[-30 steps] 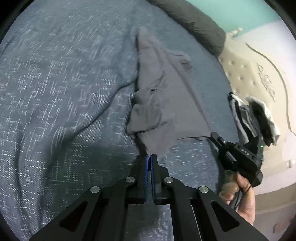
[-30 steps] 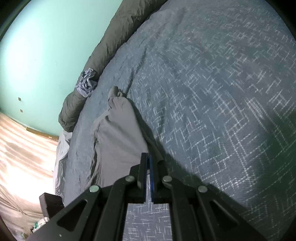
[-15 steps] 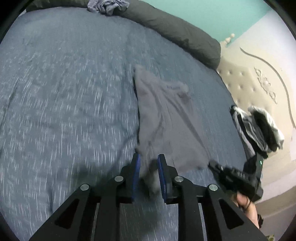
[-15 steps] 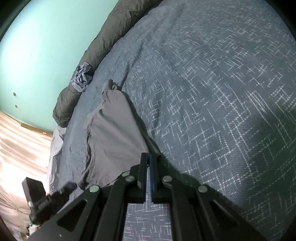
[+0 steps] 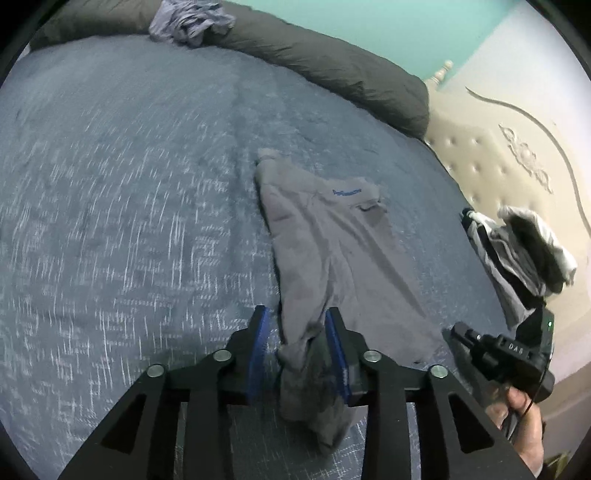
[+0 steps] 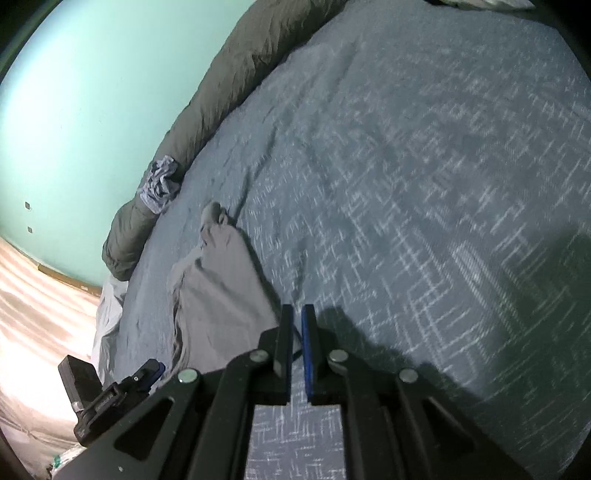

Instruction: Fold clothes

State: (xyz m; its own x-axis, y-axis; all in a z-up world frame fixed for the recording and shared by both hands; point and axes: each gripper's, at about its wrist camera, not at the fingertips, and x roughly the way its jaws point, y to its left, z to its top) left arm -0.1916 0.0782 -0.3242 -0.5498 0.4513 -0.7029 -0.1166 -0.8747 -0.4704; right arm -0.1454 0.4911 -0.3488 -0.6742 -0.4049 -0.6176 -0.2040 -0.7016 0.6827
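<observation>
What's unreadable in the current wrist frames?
- Blue print on the grey shirt: left wrist view, too small and blurred to read.
- Shirt corner under the left gripper: the fingers hide part of it.
- Right gripper: right wrist view, narrow gap; the near shirt edge runs behind a finger, so contact is unclear.
- Clothes pile by the headboard: items cannot be separated.
- Bedspread pattern: motion-blurred.

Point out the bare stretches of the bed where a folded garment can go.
Bare bedspread runs left of the grey shirt, up to the dark bolster. Crowded: the headboard side, with the striped clothes pile, and the crumpled cloth on the bolster.
</observation>
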